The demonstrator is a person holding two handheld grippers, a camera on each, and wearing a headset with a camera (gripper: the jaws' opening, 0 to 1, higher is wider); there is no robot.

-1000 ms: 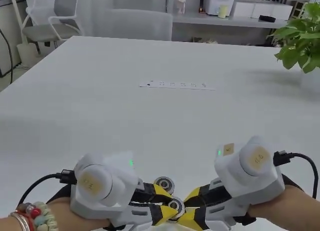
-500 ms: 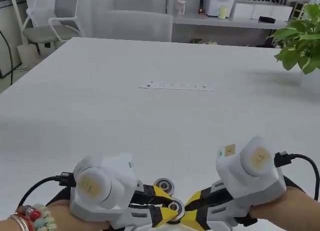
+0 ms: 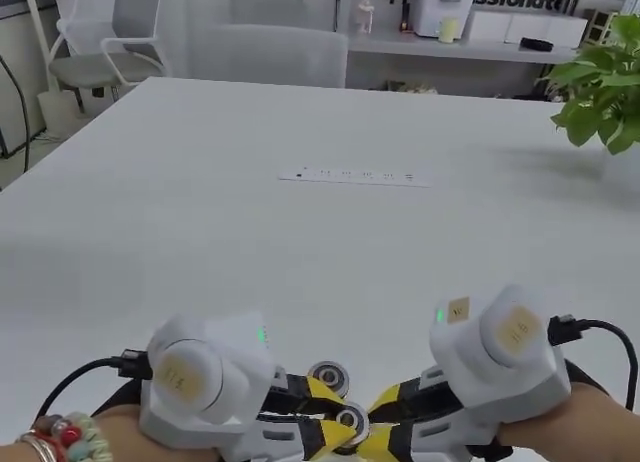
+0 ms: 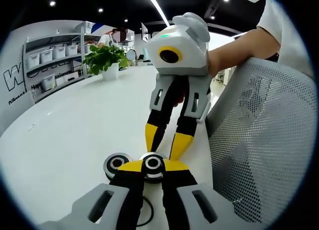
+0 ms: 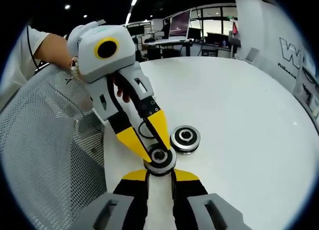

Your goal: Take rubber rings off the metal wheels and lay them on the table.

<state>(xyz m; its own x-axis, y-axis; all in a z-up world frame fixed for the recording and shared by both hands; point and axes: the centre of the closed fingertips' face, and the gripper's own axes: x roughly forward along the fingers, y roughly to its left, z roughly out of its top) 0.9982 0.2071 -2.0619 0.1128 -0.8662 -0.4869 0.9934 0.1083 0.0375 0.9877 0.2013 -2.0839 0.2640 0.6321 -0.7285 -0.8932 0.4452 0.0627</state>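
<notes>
Two metal wheels with black rubber rims lie near the table's front edge. One wheel (image 3: pixel 349 418) (image 4: pixel 153 166) (image 5: pixel 159 159) sits between both grippers' yellow tips. My left gripper (image 3: pixel 335 429) (image 4: pixel 153 166) (image 5: pixel 149 149) is shut on it from the left. My right gripper (image 3: pixel 366 429) (image 5: pixel 160 174) (image 4: pixel 163 148) pinches the same wheel from the opposite side. The second wheel (image 3: pixel 327 374) (image 4: pixel 117 164) (image 5: pixel 185 139) lies free just beyond it. A thin black loop (image 4: pixel 145 213) lies on the table under my left jaws; I cannot tell whether it is a ring.
The white table (image 3: pixel 300 242) stretches far ahead, with a flat power strip (image 3: pixel 355 177) at mid-table. A potted plant (image 3: pixel 605 82) stands at the right edge. A chair (image 3: pixel 270 52) is at the far side, and a mesh chair back (image 4: pixel 259 140) is close behind the grippers.
The head camera has tilted a little; both grippers stay closed on the same wheel and the second wheel has not moved.
</notes>
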